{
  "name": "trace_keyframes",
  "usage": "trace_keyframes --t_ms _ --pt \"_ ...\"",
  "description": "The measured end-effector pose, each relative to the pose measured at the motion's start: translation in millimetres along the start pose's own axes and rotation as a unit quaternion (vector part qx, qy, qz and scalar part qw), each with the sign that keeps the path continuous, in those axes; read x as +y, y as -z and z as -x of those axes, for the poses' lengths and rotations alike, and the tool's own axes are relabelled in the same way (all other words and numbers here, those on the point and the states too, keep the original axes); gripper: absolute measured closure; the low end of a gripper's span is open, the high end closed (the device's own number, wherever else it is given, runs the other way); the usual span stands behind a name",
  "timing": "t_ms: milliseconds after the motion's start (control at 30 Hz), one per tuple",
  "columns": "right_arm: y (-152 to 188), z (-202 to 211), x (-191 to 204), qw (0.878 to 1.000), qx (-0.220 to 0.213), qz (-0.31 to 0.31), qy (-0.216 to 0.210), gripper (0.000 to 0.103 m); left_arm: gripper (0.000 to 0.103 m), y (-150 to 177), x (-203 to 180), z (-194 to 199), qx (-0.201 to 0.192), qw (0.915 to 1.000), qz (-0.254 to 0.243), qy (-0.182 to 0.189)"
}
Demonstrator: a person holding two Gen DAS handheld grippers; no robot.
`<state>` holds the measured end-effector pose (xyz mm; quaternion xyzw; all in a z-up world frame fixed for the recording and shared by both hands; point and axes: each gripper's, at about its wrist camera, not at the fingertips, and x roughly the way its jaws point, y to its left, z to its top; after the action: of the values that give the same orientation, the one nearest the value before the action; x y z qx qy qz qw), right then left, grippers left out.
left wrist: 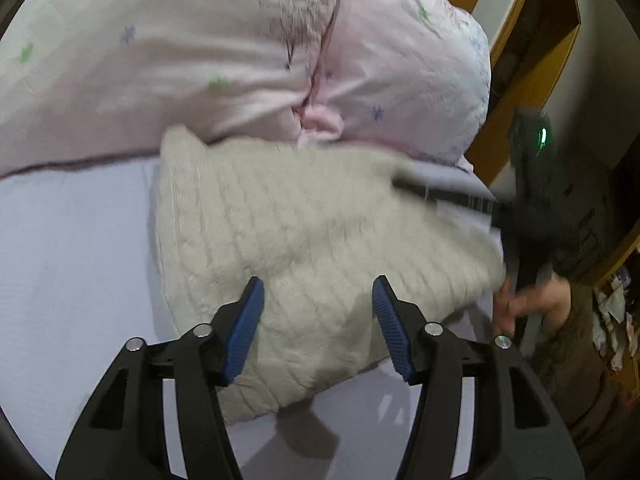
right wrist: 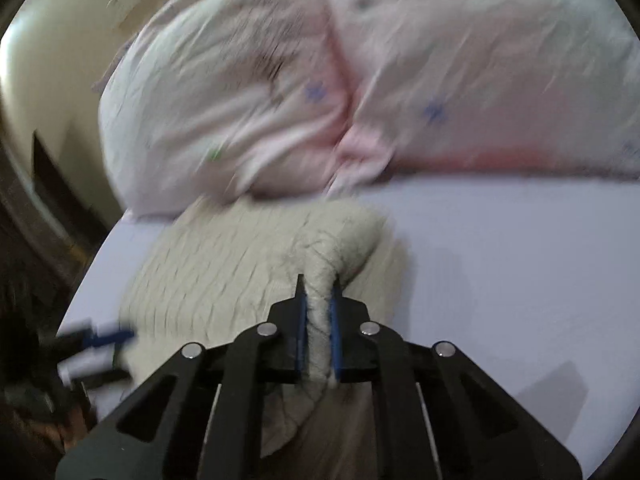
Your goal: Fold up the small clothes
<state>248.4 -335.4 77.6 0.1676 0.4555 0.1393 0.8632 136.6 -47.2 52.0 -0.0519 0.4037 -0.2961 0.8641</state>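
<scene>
A cream cable-knit garment (left wrist: 288, 240) lies on the pale lilac bed sheet (left wrist: 72, 248). My left gripper (left wrist: 318, 292) is open, its blue pads just above the garment's near part. My right gripper (right wrist: 319, 292) is shut on a bunched fold of the same knit garment (right wrist: 224, 264) and lifts that edge off the sheet (right wrist: 500, 264). In the left wrist view the right gripper (left wrist: 532, 200) shows blurred at the garment's right edge, with the hand holding it below. In the right wrist view the left gripper (right wrist: 100, 340) shows blurred at the far left.
A bulky pink duvet with small star prints (left wrist: 240, 60) is piled along the back of the bed, touching the garment's far edge; it also shows in the right wrist view (right wrist: 320, 80). A wooden frame (left wrist: 540, 60) stands right of the bed.
</scene>
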Motion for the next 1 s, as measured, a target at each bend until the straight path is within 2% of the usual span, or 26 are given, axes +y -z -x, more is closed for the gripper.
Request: trace_keyframes --t_ms 100,167,200,233,300,367,467,567,667,733,767,833,900,967,1000 --pt "4 -26 -9 0.999 0.043 -0.009 0.023 0.093 0.049 2 -3 -6 -0.003 0.9999 -0.015 -0.005" --pt "8 -22 -9 0.999 0.040 -0.007 0.028 0.088 0.049 6 -6 -8 -0.006 0.9995 -0.030 -0.013" --pt "7 -15 -10 0.999 0.036 -0.014 0.035 0.075 0.049 8 -8 -7 -0.009 0.9992 -0.035 -0.015" --pt "8 -4 -8 0.999 0.024 -0.020 0.035 0.067 0.049 10 -10 -5 -0.011 0.9992 -0.035 -0.016" --pt "15 33 0 1.000 -0.019 -0.018 0.007 0.066 0.046 15 -8 8 -0.023 0.9992 -0.029 -0.011" --pt "27 63 16 0.998 -0.040 0.000 -0.053 0.066 0.039 20 -6 19 -0.033 0.9992 -0.024 -0.007" --pt "49 70 41 0.995 -0.022 0.035 -0.090 0.066 0.025 36 0 38 -0.052 0.9979 -0.004 -0.037" --pt "71 24 41 0.997 0.062 0.050 -0.008 0.061 0.018 48 5 44 -0.055 0.9962 0.013 -0.066" --pt "70 41 45 0.999 0.037 0.035 -0.016 0.059 0.008 58 4 39 -0.039 0.9917 0.015 -0.122" --pt "75 69 51 0.999 -0.001 0.046 -0.016 0.025 0.002 63 4 34 -0.029 0.9868 0.012 -0.159" --pt "81 82 55 0.998 -0.023 0.053 -0.005 0.002 0.001 64 4 32 -0.026 0.9852 0.012 -0.169" --pt "95 102 60 0.997 -0.040 0.066 0.019 0.002 0.001 65 5 26 -0.017 0.9850 0.012 -0.171" --pt "104 104 59 0.995 -0.036 0.061 0.067 0.002 0.001 67 6 21 -0.009 0.9866 0.014 -0.163" --pt "113 91 60 0.991 -0.006 0.053 0.126 0.002 0.001 69 7 17 -0.002 0.9857 0.012 -0.168" --pt "118 89 59 0.991 0.011 0.054 0.125 0.002 0.001 70 8 13 0.005 0.9839 0.012 -0.178"
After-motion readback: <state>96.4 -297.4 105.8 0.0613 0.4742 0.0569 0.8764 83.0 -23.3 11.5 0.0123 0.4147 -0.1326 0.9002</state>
